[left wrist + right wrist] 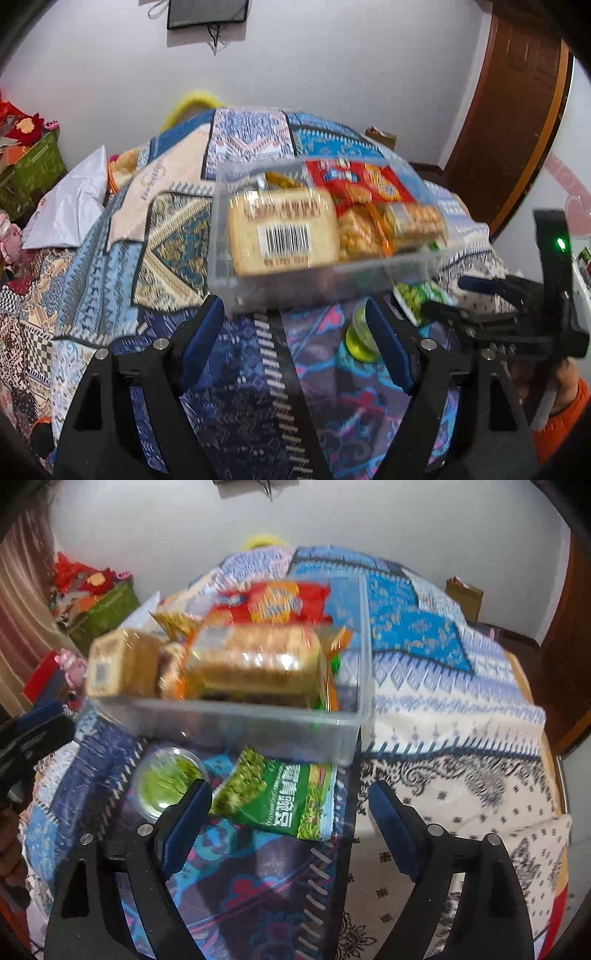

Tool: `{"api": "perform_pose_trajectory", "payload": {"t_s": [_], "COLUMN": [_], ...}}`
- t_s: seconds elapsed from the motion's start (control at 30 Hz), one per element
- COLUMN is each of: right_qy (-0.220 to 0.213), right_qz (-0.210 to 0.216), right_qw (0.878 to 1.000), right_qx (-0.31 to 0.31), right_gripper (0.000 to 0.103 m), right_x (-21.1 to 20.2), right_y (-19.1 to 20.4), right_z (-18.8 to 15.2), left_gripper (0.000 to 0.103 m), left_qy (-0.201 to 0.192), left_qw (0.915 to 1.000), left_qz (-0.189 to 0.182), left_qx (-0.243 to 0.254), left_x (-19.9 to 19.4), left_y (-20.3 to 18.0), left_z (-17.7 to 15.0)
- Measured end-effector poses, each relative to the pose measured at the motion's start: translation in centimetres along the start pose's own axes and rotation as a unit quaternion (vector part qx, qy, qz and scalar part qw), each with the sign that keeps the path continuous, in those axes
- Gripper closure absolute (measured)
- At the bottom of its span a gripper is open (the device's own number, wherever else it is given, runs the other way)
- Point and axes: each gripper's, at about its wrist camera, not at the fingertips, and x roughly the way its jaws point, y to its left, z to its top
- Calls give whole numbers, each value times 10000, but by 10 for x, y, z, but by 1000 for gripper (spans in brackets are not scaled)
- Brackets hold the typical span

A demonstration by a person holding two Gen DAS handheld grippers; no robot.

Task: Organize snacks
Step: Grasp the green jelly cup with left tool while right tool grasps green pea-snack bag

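Observation:
A clear plastic bin (325,284) (258,727) stands on the patterned cloth and holds several snack packs: a bar-coded cake pack (284,232), a red biscuit bag (354,181) (273,598) and a cracker pack (255,661). In front of it lie a green pea bag (280,797) (417,295) and a green jelly cup (166,782) (358,336). My left gripper (293,314) is open and empty just short of the bin's near wall. My right gripper (290,797) is open and empty, low over the pea bag, the jelly cup by its left finger.
The cloth-covered surface (443,720) drops off at the right. A white bag (70,206) lies at the left, green boxes (29,173) stand beyond it, and a wooden door (506,122) is at the back right. The right gripper's body (517,314) shows at the left view's right.

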Motion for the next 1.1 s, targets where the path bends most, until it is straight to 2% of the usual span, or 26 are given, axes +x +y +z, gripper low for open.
{"api": "perform_pose_trajectory", "payload": {"t_s": [0.13,0.3,0.33,0.4,0.47,0.6,0.83,1.1], "right_qy": [210,229,199,159,150,5,-201,-387], "right_qz": [108,19,52,102,193,146,239,325], "right_qw": [9997,9995,9994,9992,9989,9991,9995,9985], "right_qx": [78,-234,-266,-351,-400,-400,-46,213], "right_gripper": [18,19,23,44,57,67,74,75], "right_x": [18,23,22,19,17,8,-15,-28], "right_y": [-1,8,9,12,15,13,-8,-22], "right_z": [1,-1,-1,-2,-4,-9,-16,-20], "left_gripper": [24,24,24,24,24,24,24,25], "left_qy": [149,275,309,366,423,490,642,875], "left_qw": [9999,9995,9994,9991,9987,9980,9965,9953], "left_qz": [-28,-132,-162,-213,-273,-396,-492,-263], "left_qx": [57,84,76,69,68,88,223,320], "left_x": [6,19,23,28,33,39,55,85], "left_y": [-6,-13,-14,-18,-23,-33,-51,-65], "left_z": [-13,-18,-18,-18,-18,-17,-17,-17]}}
